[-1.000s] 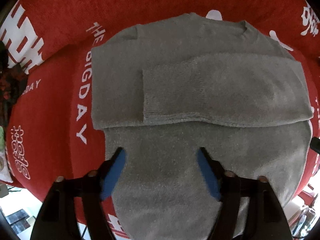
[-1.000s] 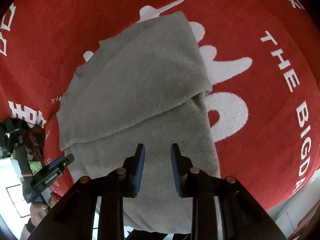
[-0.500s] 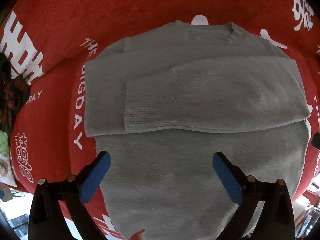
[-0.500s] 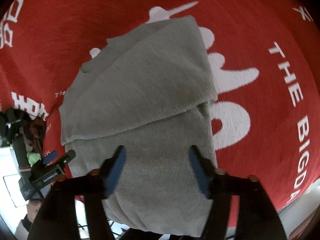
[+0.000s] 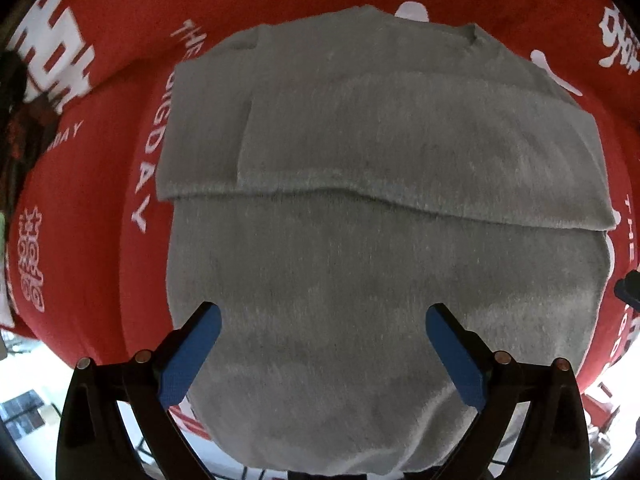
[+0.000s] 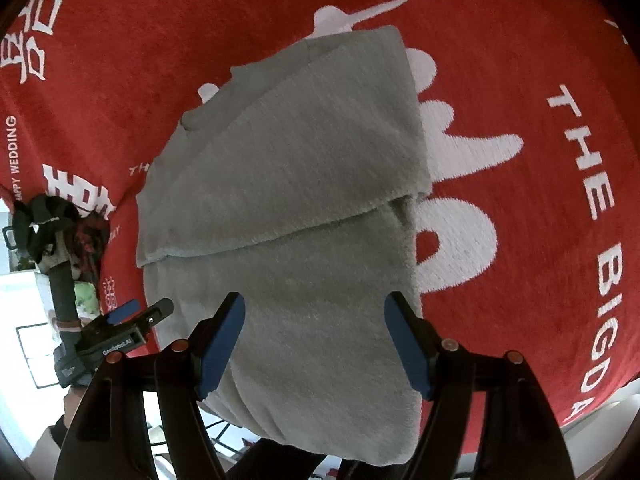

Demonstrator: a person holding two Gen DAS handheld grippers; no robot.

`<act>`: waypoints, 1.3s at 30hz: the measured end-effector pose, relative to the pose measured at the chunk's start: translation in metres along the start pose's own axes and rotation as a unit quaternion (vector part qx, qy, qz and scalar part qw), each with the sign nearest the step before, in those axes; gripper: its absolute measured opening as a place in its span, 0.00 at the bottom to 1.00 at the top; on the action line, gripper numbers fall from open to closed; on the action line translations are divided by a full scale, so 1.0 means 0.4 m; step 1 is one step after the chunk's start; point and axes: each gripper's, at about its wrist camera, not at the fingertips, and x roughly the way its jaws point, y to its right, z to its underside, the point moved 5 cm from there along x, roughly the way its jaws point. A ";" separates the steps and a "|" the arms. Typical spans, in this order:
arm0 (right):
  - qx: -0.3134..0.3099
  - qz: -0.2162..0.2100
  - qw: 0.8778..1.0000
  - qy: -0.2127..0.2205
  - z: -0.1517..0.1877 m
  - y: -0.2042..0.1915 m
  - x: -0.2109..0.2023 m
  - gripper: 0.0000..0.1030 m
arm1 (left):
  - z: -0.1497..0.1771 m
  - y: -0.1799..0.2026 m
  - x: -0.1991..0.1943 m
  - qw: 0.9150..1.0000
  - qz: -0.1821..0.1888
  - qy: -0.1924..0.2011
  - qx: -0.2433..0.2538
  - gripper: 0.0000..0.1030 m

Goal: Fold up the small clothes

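Sweater [image 5: 360, 240] lies flat on a red cloth [image 5: 100, 260], sleeves folded across; both grippers [image 5: 320, 344] [image 6: 312, 336] hover released above its hem, likely poised to lift it.

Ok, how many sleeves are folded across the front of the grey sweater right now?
2. One sleeve lies on top, crossing from the right edge. The other sleeve lies beneath it, showing only at the left edge; most of it is hidden. Both span the grey sweater.
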 end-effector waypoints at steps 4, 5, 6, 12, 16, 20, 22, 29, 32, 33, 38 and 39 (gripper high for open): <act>0.004 0.000 1.000 -0.013 0.005 0.016 0.014 0.73 | 0.036 -0.010 0.000 1.000 0.000 -0.002 -0.028 1.00; 0.004 0.001 1.000 -0.015 0.005 0.018 0.017 0.73 | 0.049 -0.014 0.004 0.999 -0.003 -0.006 -0.033 1.00; 0.005 0.003 1.000 -0.015 0.007 0.020 0.016 0.73 | 0.063 -0.013 0.003 0.999 -0.005 -0.010 -0.035 1.00; 0.021 0.004 1.000 -0.013 0.036 0.042 0.011 0.73 | 0.095 -0.035 0.007 0.999 -0.011 -0.014 -0.034 1.00; 0.037 0.003 0.999 -0.012 0.068 0.053 0.018 0.73 | 0.109 -0.042 0.011 1.000 -0.006 -0.011 -0.028 1.00; 0.043 0.000 0.999 -0.008 0.112 0.043 0.025 0.73 | 0.152 -0.061 0.014 1.000 0.007 -0.004 -0.022 1.00; 0.041 -0.006 0.999 -0.011 0.146 0.035 0.031 0.73 | 0.182 -0.077 0.016 1.000 0.019 0.000 -0.022 1.00; 0.040 -0.014 0.999 -0.032 0.310 0.060 0.054 0.73 | 0.326 -0.187 0.068 0.999 0.037 -0.020 -0.030 1.00; 0.052 -0.019 0.997 -0.044 0.378 0.090 0.062 0.73 | 0.390 -0.219 0.090 0.998 0.052 -0.030 -0.030 1.00; 0.058 -0.020 0.997 -0.049 0.409 0.107 0.065 0.73 | 0.407 -0.224 0.097 0.997 0.059 -0.034 -0.030 1.00; 0.071 -0.012 0.994 -0.078 0.504 0.164 0.108 0.73 | 0.491 -0.238 0.160 0.992 0.097 -0.068 -0.048 1.00; 0.072 -0.006 0.994 -0.086 0.522 0.179 0.128 0.73 | 0.501 -0.239 0.170 0.991 0.099 -0.071 -0.051 1.00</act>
